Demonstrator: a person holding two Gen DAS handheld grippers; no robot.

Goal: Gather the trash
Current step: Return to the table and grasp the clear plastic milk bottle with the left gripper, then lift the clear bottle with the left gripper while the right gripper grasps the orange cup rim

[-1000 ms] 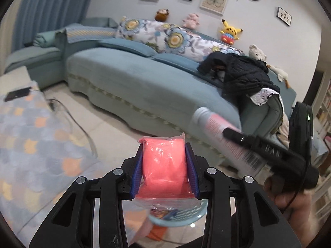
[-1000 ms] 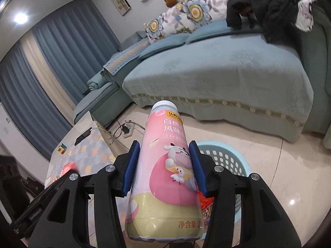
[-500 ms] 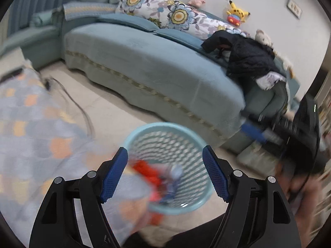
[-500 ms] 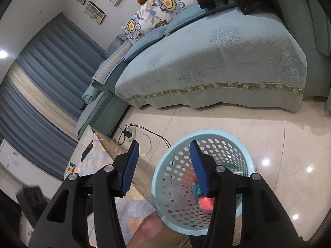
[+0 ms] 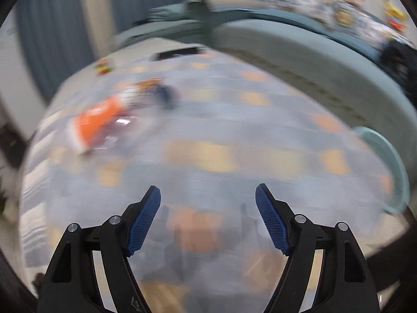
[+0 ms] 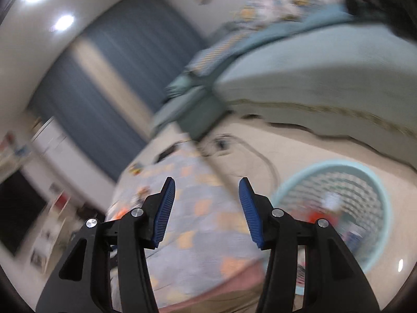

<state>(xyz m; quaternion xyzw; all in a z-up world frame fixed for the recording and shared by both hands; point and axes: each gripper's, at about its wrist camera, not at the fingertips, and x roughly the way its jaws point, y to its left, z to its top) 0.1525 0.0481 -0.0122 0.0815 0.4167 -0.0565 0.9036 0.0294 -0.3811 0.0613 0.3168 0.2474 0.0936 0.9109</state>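
Observation:
Both views are motion-blurred. My left gripper (image 5: 208, 208) is open and empty above a table with a grey and orange patterned cloth (image 5: 234, 140). An orange wrapper (image 5: 95, 122) and a small dark item (image 5: 164, 92) lie on the cloth at the far left. My right gripper (image 6: 207, 203) is open and empty over the table's right edge. The light-blue mesh basket (image 6: 375, 190) stands on the floor at the right with trash inside; its rim also shows in the left wrist view (image 5: 385, 156).
A teal sofa (image 6: 325, 60) runs along the back, also in the left wrist view (image 5: 299, 41). A dark phone (image 5: 179, 52) and a small colourful cube (image 5: 104, 67) lie at the cloth's far edge. Cables (image 6: 234, 143) lie on the floor.
Both grippers let go of their loads, the pink packet and the pink bottle, over the basket. They have since swung left toward the table, with jaws open.

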